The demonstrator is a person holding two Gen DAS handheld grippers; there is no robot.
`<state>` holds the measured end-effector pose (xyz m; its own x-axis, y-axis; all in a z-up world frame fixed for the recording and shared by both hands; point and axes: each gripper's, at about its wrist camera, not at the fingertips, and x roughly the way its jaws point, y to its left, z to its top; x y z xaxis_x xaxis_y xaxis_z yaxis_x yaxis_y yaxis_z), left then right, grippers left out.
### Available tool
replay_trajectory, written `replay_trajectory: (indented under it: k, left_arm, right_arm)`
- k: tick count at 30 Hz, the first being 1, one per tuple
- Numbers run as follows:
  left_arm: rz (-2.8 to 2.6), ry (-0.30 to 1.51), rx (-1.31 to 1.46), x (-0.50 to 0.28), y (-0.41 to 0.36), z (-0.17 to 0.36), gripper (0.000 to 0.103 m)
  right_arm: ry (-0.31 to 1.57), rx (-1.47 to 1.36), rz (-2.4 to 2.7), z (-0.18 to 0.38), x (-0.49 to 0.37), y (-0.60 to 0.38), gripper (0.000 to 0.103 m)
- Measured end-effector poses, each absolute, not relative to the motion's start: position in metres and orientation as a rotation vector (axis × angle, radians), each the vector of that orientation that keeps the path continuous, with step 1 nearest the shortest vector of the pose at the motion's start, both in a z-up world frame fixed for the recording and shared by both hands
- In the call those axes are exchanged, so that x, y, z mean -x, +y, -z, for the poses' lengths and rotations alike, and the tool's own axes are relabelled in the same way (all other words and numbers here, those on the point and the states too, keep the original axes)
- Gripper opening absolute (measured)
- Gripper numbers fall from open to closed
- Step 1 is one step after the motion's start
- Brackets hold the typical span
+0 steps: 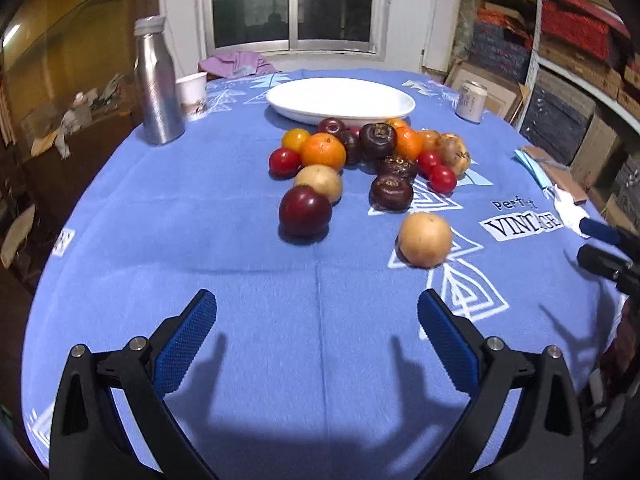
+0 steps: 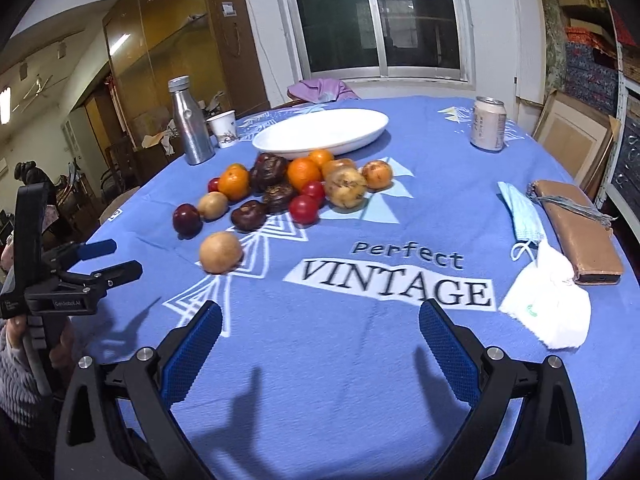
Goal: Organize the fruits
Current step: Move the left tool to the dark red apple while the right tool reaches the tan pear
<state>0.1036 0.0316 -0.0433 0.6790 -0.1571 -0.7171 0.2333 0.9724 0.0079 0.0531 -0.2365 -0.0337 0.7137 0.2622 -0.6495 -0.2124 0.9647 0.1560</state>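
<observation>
A pile of fruit (image 1: pixel 372 152) (image 2: pixel 296 184) lies mid-table: oranges, small red tomatoes, dark purple fruits, yellowish ones. A dark red plum (image 1: pixel 305 211) (image 2: pixel 187 219) and a tan round fruit (image 1: pixel 425 239) (image 2: pixel 221 252) lie nearest. Behind the pile sits an empty white oval plate (image 1: pixel 340 100) (image 2: pixel 320 133). My left gripper (image 1: pixel 317 320) (image 2: pixel 110 258) hovers open over bare cloth short of the fruit. My right gripper (image 2: pixel 320 328) (image 1: pixel 592 240) is open too, over the cloth near the "VINTAGE" print, right of the fruit.
A blue cloth (image 1: pixel 240 240) (image 2: pixel 360 360) covers the round table. At back left stand a metal bottle (image 1: pixel 157 80) (image 2: pixel 191 122) and a paper cup (image 1: pixel 193 96) (image 2: pixel 225 128); a can (image 1: pixel 472 101) (image 2: pixel 488 123) at back right. A mask (image 2: pixel 525 216), tissue (image 2: pixel 548 300) and brown wallet (image 2: pixel 576 232) lie right.
</observation>
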Motion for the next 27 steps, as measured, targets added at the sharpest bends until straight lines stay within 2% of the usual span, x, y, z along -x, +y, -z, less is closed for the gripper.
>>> replay_trajectory:
  k: [12, 19, 20, 22, 23, 24, 27]
  left_arm:
    - [0.224, 0.88, -0.154, -0.193, 0.026, 0.057, 0.099]
    - [0.235, 0.896, -0.131, -0.221, 0.035, 0.064, 0.097]
    - [0.244, 0.898, -0.131, -0.224, 0.034, 0.065, 0.095]
    - [0.282, 0.918, -0.125, -0.227, 0.032, 0.069, 0.07]
    - [0.295, 0.929, -0.122, -0.229, 0.032, 0.07, 0.064]
    - [0.306, 0.941, -0.115, -0.231, 0.032, 0.072, 0.06]
    - [0.326, 0.932, -0.097, -0.231, 0.033, 0.072, 0.059]
  right_arm:
    - [0.778, -0.004, -0.498, 0.029, -0.116, -0.17, 0.098]
    - [0.873, -0.014, -0.581, 0.049, -0.148, -0.147, 0.076]
    - [0.883, -0.02, -0.588, 0.051, -0.15, -0.146, 0.076]
    - [0.906, -0.024, -0.597, 0.055, -0.155, -0.144, 0.07]
    - [0.922, -0.026, -0.607, 0.057, -0.157, -0.142, 0.069]
    - [0.934, -0.027, -0.617, 0.059, -0.159, -0.14, 0.066]
    - [0.968, -0.022, -0.654, 0.063, -0.161, -0.133, 0.056]
